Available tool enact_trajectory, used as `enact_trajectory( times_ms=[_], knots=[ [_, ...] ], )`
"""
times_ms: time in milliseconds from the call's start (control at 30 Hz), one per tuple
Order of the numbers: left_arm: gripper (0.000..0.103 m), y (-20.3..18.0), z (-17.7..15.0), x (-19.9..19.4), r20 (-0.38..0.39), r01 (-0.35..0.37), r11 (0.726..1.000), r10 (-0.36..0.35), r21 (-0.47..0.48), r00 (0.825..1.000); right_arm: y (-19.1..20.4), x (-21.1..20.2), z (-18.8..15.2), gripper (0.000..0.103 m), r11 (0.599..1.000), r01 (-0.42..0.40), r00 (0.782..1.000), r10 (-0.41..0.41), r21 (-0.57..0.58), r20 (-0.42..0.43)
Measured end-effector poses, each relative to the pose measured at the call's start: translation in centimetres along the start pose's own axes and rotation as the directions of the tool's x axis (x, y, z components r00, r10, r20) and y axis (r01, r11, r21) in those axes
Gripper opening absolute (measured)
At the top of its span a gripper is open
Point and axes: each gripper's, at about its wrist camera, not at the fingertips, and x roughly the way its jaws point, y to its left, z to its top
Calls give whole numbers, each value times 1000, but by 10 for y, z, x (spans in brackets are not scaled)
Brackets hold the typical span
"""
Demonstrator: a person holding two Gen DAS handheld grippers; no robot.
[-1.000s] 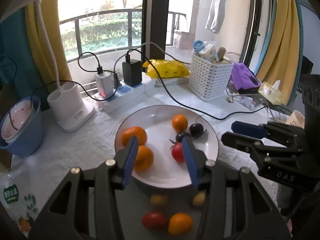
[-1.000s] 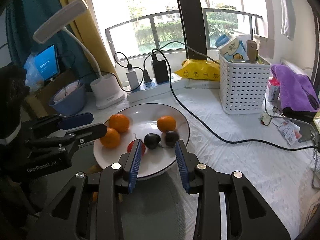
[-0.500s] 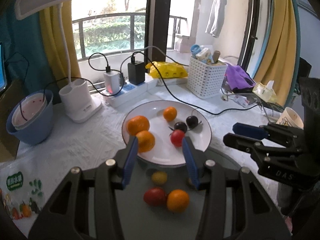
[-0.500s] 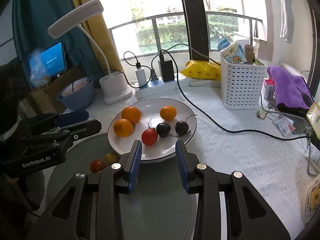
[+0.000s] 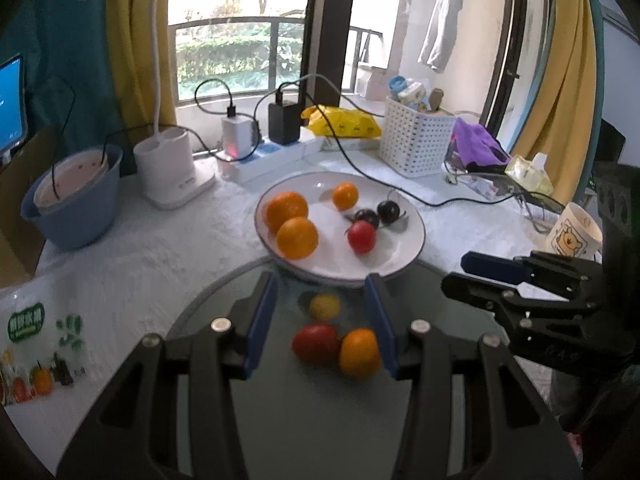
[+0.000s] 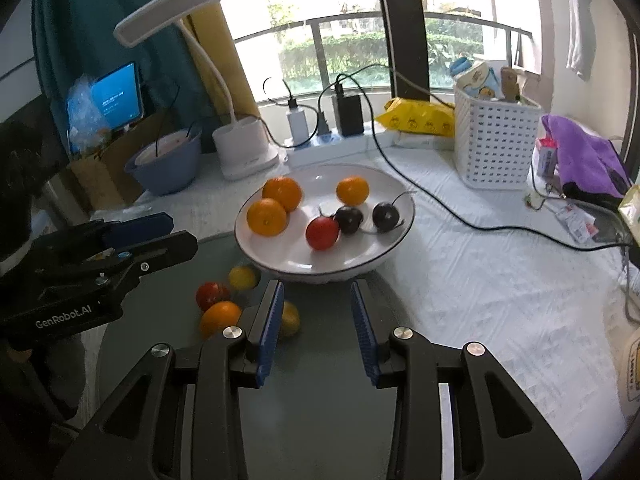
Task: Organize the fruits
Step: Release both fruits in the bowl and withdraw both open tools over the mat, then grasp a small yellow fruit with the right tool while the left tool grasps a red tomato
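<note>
A white plate (image 6: 296, 258) holds three oranges (image 6: 267, 217), a red tomato (image 6: 322, 233) and two dark plums (image 6: 349, 219). In front of it, on a round grey mat (image 6: 312, 400), lie a yellow fruit (image 6: 242, 277), a red tomato (image 6: 212, 295), an orange (image 6: 220, 318) and a second yellow fruit (image 6: 290, 318) half hidden by a finger. My right gripper (image 6: 316, 286) hovers open over the mat just short of the plate (image 5: 392, 248). My left gripper (image 5: 321, 280) is open too, with the loose yellow fruit (image 5: 325, 306), tomato (image 5: 315, 342) and orange (image 5: 359, 352) showing between its fingers below. Neither holds anything.
A white desk lamp (image 6: 244, 152) and blue bowl (image 6: 168, 164) stand back left. A power strip with chargers (image 6: 320, 136), a black cable (image 6: 460, 216), a white basket (image 6: 494, 148) and purple cloth (image 6: 580, 156) are behind and right. A paper cup (image 5: 574, 232) stands right.
Both grippers have drawn back from the plate toward me. More of the grey mat and the loose fruits on it has come into view. Jaw gaps are unchanged.
</note>
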Motion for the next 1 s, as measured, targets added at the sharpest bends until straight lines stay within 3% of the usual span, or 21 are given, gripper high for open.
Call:
enact_trajectory(
  times_ms=[433, 1000],
  knots=[
    [47, 23, -23, 7, -43, -11, 999, 10, -43, 999, 19, 21, -10, 37, 1000, -18, 998, 17, -8, -56],
    [47, 16, -30, 35, -111, 49, 998, -53, -39, 992, 18, 43, -12, 37, 999, -47, 992, 47, 3, -116]
  ],
)
